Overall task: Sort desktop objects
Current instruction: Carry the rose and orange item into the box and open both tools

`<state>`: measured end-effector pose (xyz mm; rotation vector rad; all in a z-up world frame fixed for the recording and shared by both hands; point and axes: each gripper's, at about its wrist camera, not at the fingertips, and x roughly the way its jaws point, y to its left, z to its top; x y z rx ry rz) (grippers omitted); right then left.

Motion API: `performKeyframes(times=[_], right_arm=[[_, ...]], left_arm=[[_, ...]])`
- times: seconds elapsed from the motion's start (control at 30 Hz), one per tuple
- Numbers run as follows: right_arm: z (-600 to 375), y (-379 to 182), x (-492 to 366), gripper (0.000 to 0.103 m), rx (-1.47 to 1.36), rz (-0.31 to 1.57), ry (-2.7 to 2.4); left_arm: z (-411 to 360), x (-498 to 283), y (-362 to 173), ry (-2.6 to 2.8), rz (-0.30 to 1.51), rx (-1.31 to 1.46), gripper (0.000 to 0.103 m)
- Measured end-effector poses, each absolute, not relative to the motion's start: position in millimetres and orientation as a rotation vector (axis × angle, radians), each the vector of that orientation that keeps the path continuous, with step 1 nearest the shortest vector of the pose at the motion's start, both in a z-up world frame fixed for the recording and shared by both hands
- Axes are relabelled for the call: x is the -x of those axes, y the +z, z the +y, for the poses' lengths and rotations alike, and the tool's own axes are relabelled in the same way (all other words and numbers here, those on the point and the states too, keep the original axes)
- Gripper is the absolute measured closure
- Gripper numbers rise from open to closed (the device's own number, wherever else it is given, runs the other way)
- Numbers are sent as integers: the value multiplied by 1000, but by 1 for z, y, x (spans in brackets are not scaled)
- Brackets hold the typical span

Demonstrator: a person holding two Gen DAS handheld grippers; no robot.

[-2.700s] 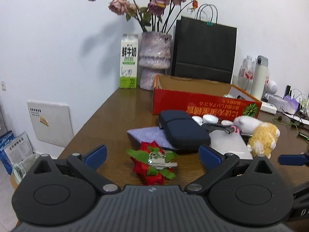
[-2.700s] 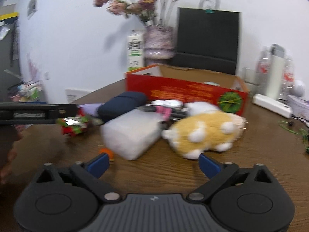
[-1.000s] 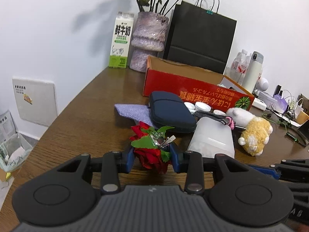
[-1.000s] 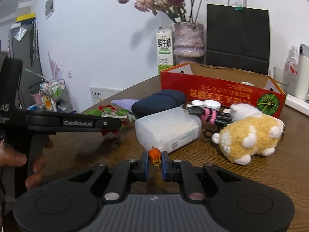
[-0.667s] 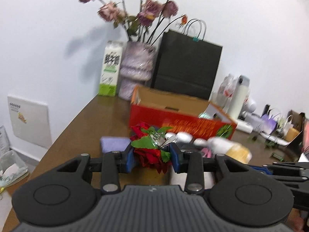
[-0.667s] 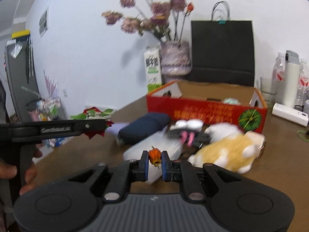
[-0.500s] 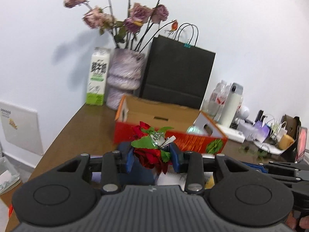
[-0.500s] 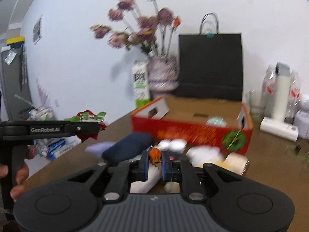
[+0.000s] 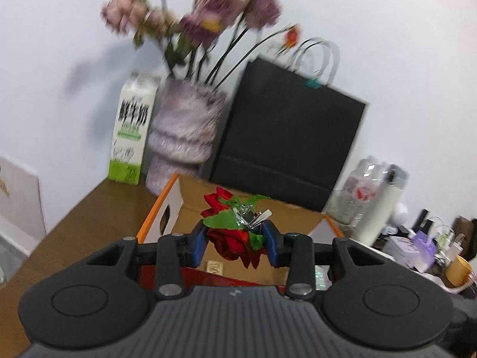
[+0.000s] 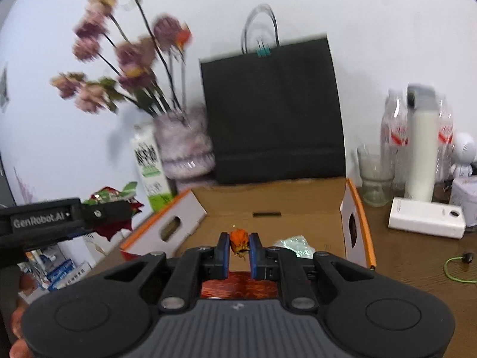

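Red fabric rose with green leaves and a silver metal clip [image 9: 235,232] is clamped between the blue pads of the left gripper [image 9: 235,243], held in the air above the near wall of the red-and-orange open cardboard box [image 9: 162,217]. Same rose visible from the right wrist view at far left [image 10: 116,208], left of the box's left flap.

Small orange dried flower bud [image 10: 238,240] is pinched between the closed-in blue pads of the right gripper [image 10: 238,249], held over the front of the box; brown cardboard floor [image 10: 268,205] is visible beyond it. A crumpled pale-green wrapper [image 10: 293,244] lies inside the box, right of the bud.

Behind the box: black paper shopping bag with wire handles and a teal clip [image 10: 272,110], mottled purple-white vase [image 9: 184,137] with dried pink-purple flowers [image 9: 190,21], white-and-green milk carton [image 9: 132,131] left of the vase. Right of the box on the brown wooden table [image 10: 411,262]: white rectangular power bank [image 10: 426,217], clear glass cup [image 10: 374,179], white insulated bottle with grey cap [image 10: 421,143]. Both views are motion-blurred.
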<state>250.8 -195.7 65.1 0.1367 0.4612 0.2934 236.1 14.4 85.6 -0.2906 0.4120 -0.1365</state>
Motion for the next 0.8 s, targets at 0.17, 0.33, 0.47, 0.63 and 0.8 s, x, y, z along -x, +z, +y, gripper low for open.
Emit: performKeyframes(times=[0.17, 0.33, 0.47, 0.63, 0.8], right_arm=[[-189, 49, -286, 91, -85, 501, 288], [-172, 44, -316, 91, -47, 522, 304], [-171, 39, -323, 91, -46, 550, 314], [-173, 32, -329, 88, -49, 601, 309], [-169, 29, -327, 58, 5, 631, 298]], left_arm=[[26, -274, 71, -119, 473, 277, 64], [19, -307, 55, -127, 528, 239, 64], [14, -323, 37, -116, 598, 199, 64], [9, -320, 31, -105, 606, 157, 57], [-2, -313, 30, -108, 610, 110, 42]])
